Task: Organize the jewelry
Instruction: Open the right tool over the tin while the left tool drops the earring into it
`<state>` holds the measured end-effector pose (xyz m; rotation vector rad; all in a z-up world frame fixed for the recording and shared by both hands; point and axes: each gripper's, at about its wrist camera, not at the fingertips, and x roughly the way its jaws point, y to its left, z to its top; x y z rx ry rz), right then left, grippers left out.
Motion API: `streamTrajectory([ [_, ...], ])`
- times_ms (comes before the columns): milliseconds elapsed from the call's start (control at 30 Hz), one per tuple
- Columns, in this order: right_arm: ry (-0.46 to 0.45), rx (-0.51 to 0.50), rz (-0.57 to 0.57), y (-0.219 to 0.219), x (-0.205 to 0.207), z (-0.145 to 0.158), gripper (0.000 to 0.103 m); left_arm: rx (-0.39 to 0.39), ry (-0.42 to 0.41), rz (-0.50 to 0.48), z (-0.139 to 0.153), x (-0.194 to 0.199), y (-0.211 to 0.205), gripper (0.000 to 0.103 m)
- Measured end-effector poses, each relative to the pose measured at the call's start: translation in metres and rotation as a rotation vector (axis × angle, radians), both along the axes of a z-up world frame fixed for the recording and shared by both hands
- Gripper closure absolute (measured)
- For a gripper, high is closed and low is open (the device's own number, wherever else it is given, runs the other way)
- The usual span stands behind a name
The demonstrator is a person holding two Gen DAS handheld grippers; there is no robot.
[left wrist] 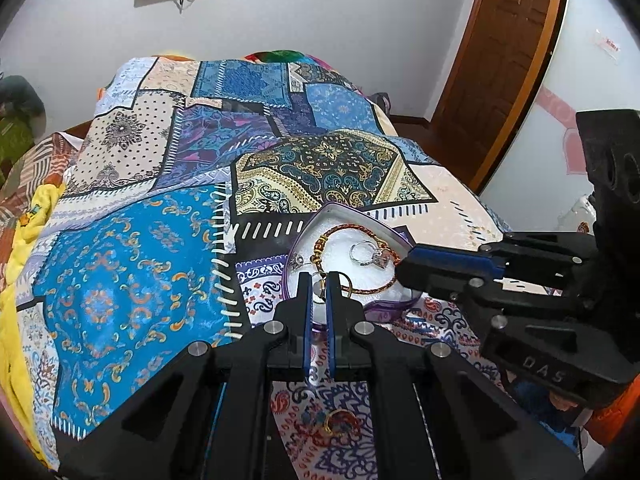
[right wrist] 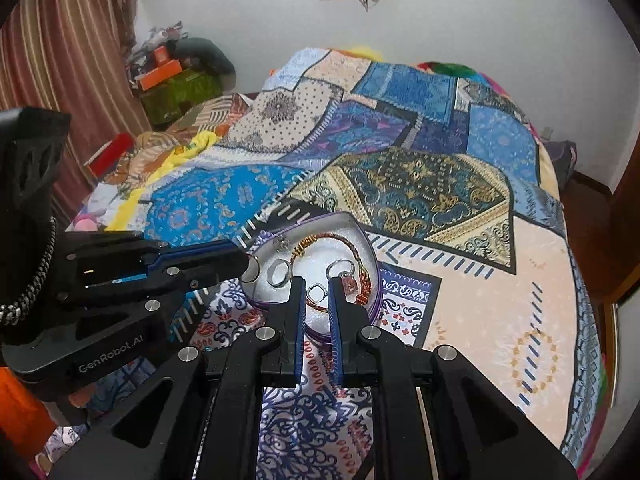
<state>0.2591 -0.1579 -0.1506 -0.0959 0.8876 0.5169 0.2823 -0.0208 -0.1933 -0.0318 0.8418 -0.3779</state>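
A purple heart-shaped box [left wrist: 332,205] [right wrist: 320,214] with white padding lies on the bedspread. Inside it are a red-gold braided bracelet [left wrist: 348,230] [right wrist: 332,236], a silver ring with a pink stone [left wrist: 366,254] [right wrist: 340,274], a plain silver ring [right wrist: 280,272] and a small silver pendant [left wrist: 297,260] [right wrist: 283,243]. My left gripper [left wrist: 319,280] [right wrist: 244,266] hovers at the box's left rim, shut on a thin ring [right wrist: 253,270]. At the box's near side my right gripper [right wrist: 317,282] [left wrist: 400,270] is shut on a small squarish silver ring [right wrist: 317,294].
The patchwork bedspread [left wrist: 120,280] covers the whole bed. A gold piece of jewelry [left wrist: 340,420] lies on it under my left gripper. A wooden door [left wrist: 500,60] stands at the right. A cluttered shelf [right wrist: 176,76] and a striped curtain [right wrist: 60,60] are at the left.
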Motion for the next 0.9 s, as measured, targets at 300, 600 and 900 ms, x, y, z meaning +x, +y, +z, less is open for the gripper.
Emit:
streamTrajectory([
  [300,0.025,-0.029,0.009,0.003,0.004,-0.012,0.093,-0.003,0.016,-0.01,-0.007,0.009,-0.002,0.099],
  [600,0.021,-0.055,0.006,0.004,0.004,-0.015,0.093,-0.005,0.028,0.004,-0.009,0.011,0.001,0.099],
  [900,0.024,-0.057,-0.003,0.002,0.004,-0.011,0.093,-0.007,0.026,0.007,-0.004,0.005,0.004,0.099],
])
